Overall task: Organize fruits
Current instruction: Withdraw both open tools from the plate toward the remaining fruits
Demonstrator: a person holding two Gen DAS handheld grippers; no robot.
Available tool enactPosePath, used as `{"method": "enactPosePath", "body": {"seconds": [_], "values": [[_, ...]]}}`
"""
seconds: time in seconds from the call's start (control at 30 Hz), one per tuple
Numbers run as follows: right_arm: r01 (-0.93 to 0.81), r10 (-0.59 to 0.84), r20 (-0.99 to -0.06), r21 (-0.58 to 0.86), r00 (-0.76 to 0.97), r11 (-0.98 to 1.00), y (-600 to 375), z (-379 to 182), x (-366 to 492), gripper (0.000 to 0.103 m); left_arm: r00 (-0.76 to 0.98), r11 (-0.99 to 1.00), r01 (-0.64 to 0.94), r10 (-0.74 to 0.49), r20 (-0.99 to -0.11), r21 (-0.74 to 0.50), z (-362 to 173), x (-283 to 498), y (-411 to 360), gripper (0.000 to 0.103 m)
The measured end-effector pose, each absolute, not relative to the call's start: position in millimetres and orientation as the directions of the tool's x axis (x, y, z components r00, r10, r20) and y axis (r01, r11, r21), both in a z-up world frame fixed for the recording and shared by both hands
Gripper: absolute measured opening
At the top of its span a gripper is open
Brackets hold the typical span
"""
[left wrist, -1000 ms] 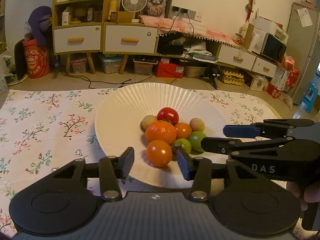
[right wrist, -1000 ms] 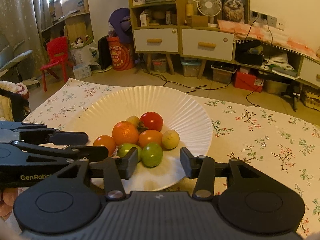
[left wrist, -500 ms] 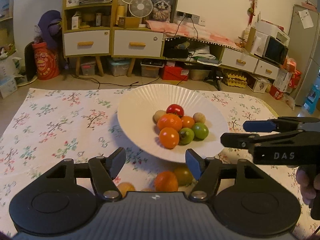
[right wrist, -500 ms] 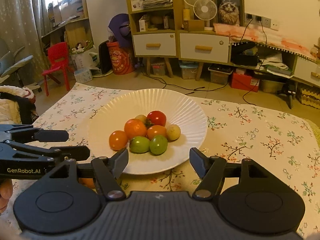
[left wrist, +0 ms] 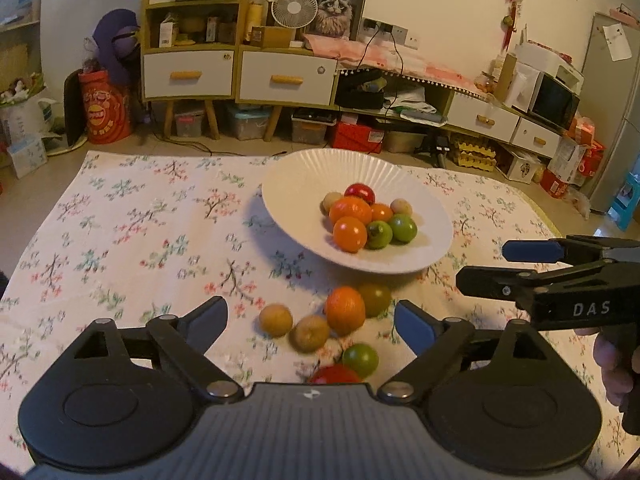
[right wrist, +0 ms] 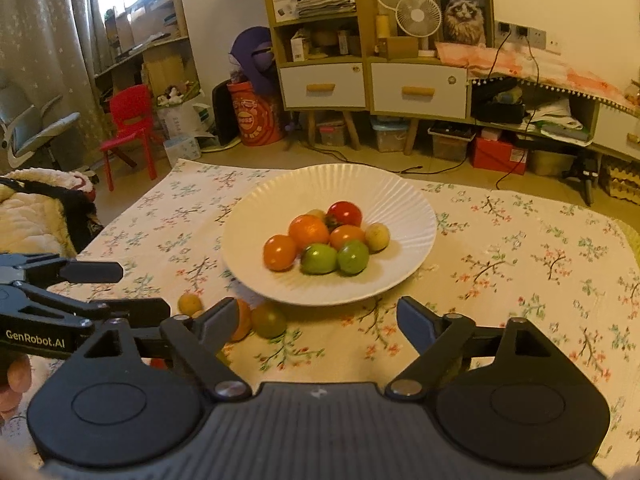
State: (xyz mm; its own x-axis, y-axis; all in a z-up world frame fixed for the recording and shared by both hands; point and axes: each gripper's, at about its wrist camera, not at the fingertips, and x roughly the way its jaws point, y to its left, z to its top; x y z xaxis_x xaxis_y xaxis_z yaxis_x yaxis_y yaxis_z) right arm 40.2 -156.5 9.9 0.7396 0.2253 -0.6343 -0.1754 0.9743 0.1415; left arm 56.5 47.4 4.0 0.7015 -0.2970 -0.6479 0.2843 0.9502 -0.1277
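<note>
A white ribbed plate (left wrist: 304,184) (right wrist: 404,208) on the floral tablecloth holds several fruits: red, orange, green and pale yellow ones. Several loose fruits lie on the cloth in front of it: an orange (left wrist: 345,310), an olive-green one (left wrist: 375,299) (right wrist: 269,320), two yellow-brown ones (left wrist: 275,320), a green one (left wrist: 360,359) and a red one (left wrist: 334,376). My left gripper (left wrist: 310,320) is open and empty, hovering over the loose fruits. My right gripper (right wrist: 318,322) is open and empty, just in front of the plate's near rim.
The floral tablecloth (left wrist: 132,232) covers the low table. Behind it stand white-drawer cabinets (left wrist: 240,76), a red chair (right wrist: 130,128) at the left and floor clutter. The other gripper shows at each view's side (left wrist: 560,280) (right wrist: 60,300).
Both grippers have pulled back from the plate and their jaws have opened wider. The loose fruits in front of the plate have come into view.
</note>
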Motion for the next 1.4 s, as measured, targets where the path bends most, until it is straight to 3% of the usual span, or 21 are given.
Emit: {"method": "enactPosePath", "body": {"seconds": [0.63, 0.93, 1.23, 1.4], "values": [[-0.259, 0.299, -0.672, 0.162, 0.677, 0.952, -135, -10, 14, 0.1, 0.668, 0.962, 0.245, -0.256, -0.698, -0.119, -18, 18, 78, 0.097], [-0.295, 0.323, -0.714, 0.168, 0.621, 0.941, -125, -27, 12, 0.101, 0.663, 0.962, 0.262, -0.239, -0.709, -0.08, -32, 12, 83, 0.097], [-0.303, 0.262, -0.742, 0.084, 0.617, 0.949, -119, -36, 11, 0.101, 0.646, 0.95, 0.308, -0.247, -0.722, -0.05, -53, 11, 68, 0.097], [-0.295, 0.223, -0.744, 0.037, 0.63, 0.955, -121, -37, 14, 0.1, 0.679, 0.938, 0.346, -0.26, -0.687, -0.013, -60, 14, 51, 0.097]]}}
